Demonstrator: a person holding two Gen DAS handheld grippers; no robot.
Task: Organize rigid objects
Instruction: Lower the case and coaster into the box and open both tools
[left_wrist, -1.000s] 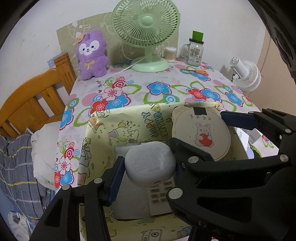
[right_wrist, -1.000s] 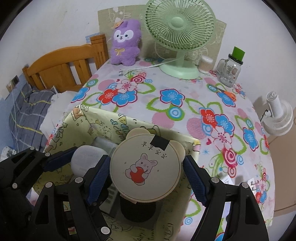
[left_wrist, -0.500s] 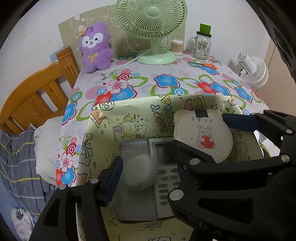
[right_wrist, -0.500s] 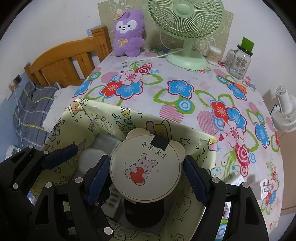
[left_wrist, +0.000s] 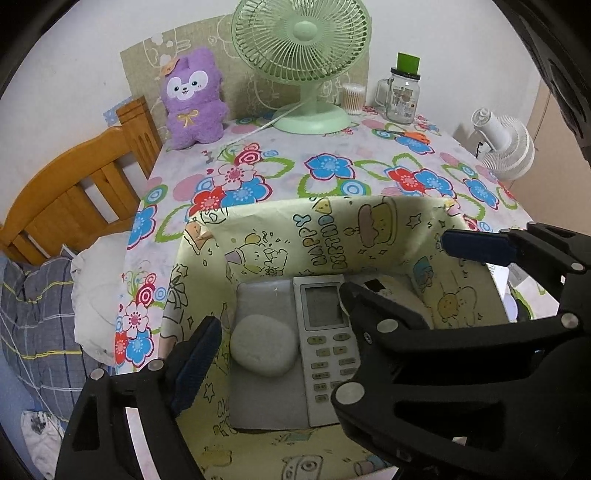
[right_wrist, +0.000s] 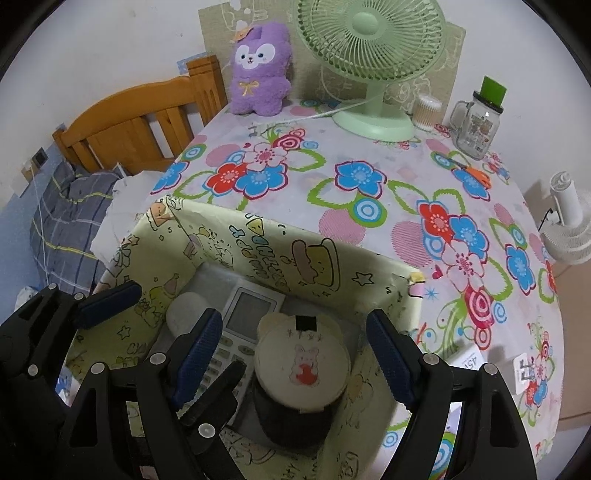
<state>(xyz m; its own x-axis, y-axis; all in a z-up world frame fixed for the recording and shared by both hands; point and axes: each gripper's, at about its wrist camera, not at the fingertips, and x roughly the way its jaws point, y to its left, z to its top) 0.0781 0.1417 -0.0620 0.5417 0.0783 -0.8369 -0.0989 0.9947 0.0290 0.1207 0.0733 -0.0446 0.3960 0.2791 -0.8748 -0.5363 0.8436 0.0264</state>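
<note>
A yellow cartoon-print box (left_wrist: 325, 229) (right_wrist: 258, 240) stands at the table's near edge. Inside it lie a white rounded case (left_wrist: 263, 345) (right_wrist: 184, 314), a white remote control (left_wrist: 328, 343) (right_wrist: 245, 314) and a round bear-eared mirror (right_wrist: 303, 363) on a dark base; in the left wrist view only the mirror's top edge (left_wrist: 384, 286) shows. My left gripper (left_wrist: 280, 354) hangs open and empty above the case. My right gripper (right_wrist: 291, 354) hangs open around the mirror, apart from it.
On the flowered tablecloth (right_wrist: 369, 184) behind the box stand a green desk fan (right_wrist: 373, 55), a purple plush toy (right_wrist: 260, 70), a glass jar mug (right_wrist: 478, 125) and a cotton-swab pot (right_wrist: 426, 112). A wooden bed frame (left_wrist: 70, 192) is left; a white fan (left_wrist: 504, 147) is right.
My left gripper opened and the white case dropped into the box. My right gripper opened and the bear mirror now stands in the box. Both grippers rose slightly.
</note>
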